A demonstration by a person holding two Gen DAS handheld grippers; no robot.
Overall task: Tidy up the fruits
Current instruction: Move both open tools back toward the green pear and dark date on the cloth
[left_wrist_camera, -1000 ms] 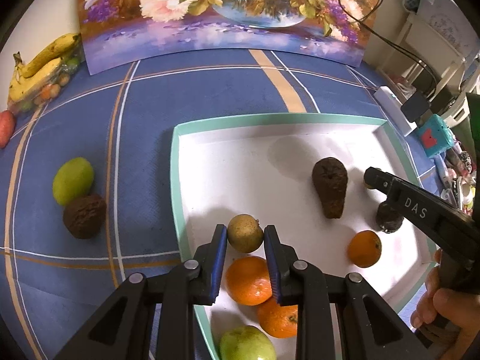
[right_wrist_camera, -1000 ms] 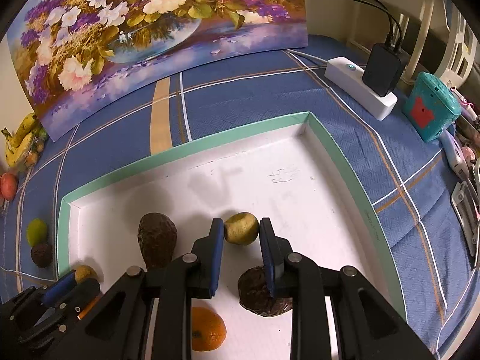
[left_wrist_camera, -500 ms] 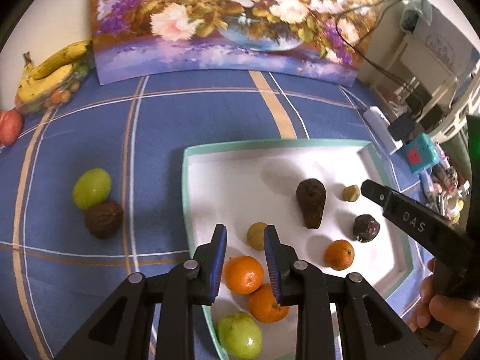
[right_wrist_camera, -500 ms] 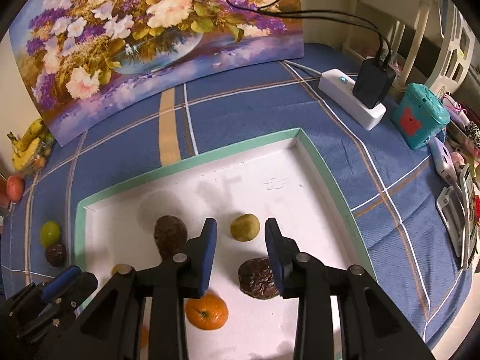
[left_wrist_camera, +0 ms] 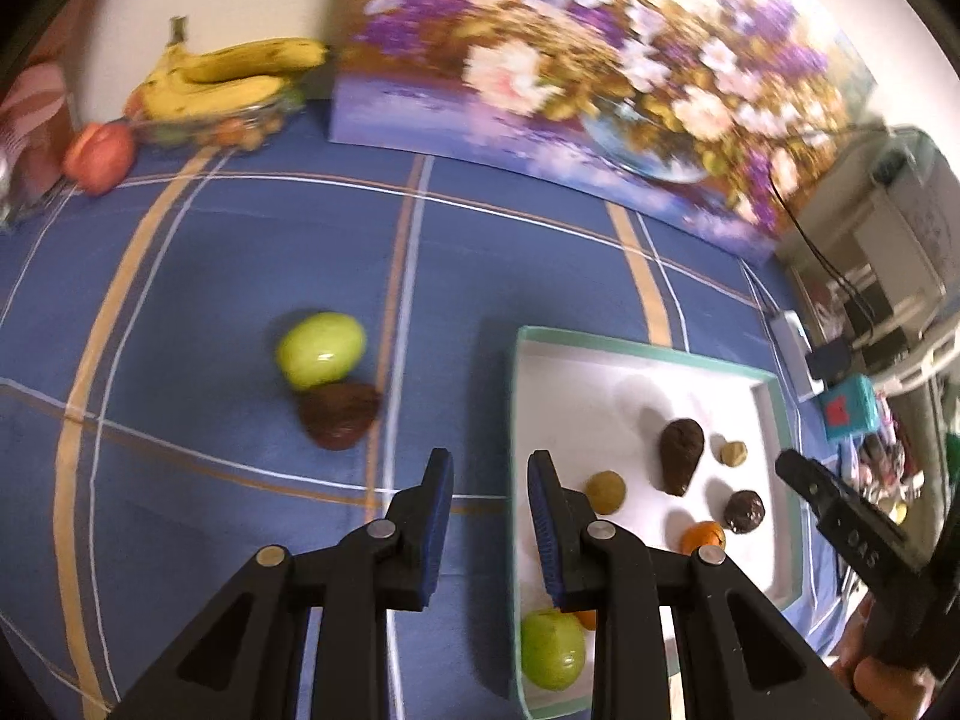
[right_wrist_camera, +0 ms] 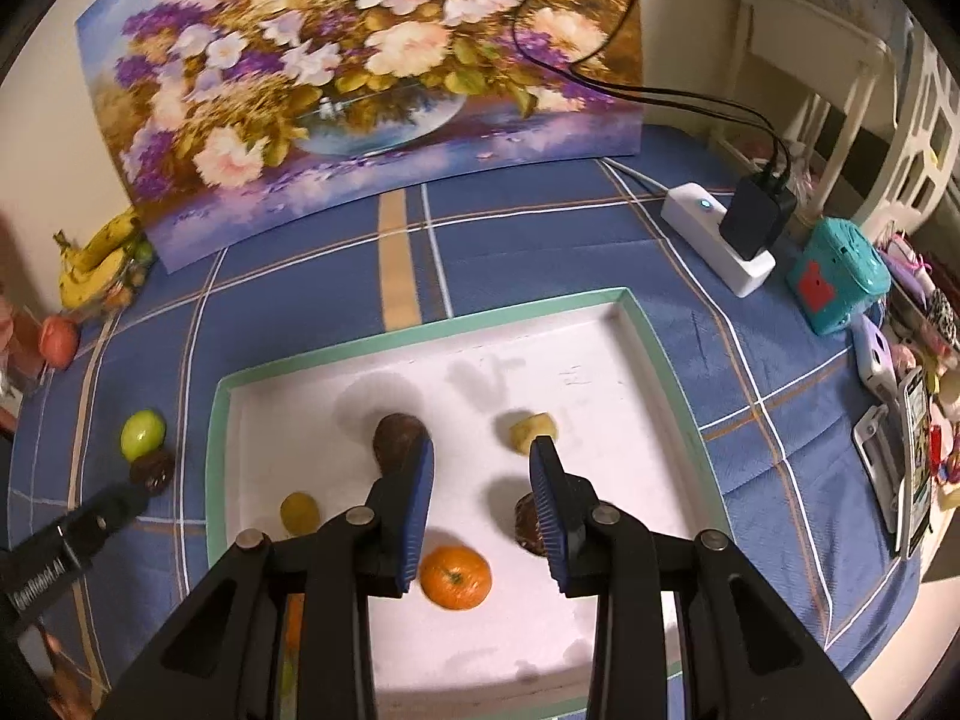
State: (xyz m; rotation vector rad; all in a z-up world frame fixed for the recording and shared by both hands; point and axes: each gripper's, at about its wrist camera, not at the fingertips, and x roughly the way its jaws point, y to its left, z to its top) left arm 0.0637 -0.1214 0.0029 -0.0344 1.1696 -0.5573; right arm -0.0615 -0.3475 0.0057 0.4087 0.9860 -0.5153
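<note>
Sorting looks well along: most fruit already lies inside the white tray (right_wrist_camera: 420, 330), an orange (right_wrist_camera: 455, 576), a dark pear-shaped fruit (right_wrist_camera: 396, 438) and a small yellowish fruit (right_wrist_camera: 534, 429) spaced apart so each can be reached. A green fruit (left_wrist_camera: 321, 350) and a brown fruit (left_wrist_camera: 340, 416) sit touching each other on the counter (left_wrist_camera: 240, 270), outside the tray's left rim, probably next to collect. The left gripper (left_wrist_camera: 489, 462) hangs over the cloth between that pair and the tray, drawn in to a narrow gap and empty. The right gripper (right_wrist_camera: 483, 450), above the tray, has just been opening, with nothing between its pads
</note>
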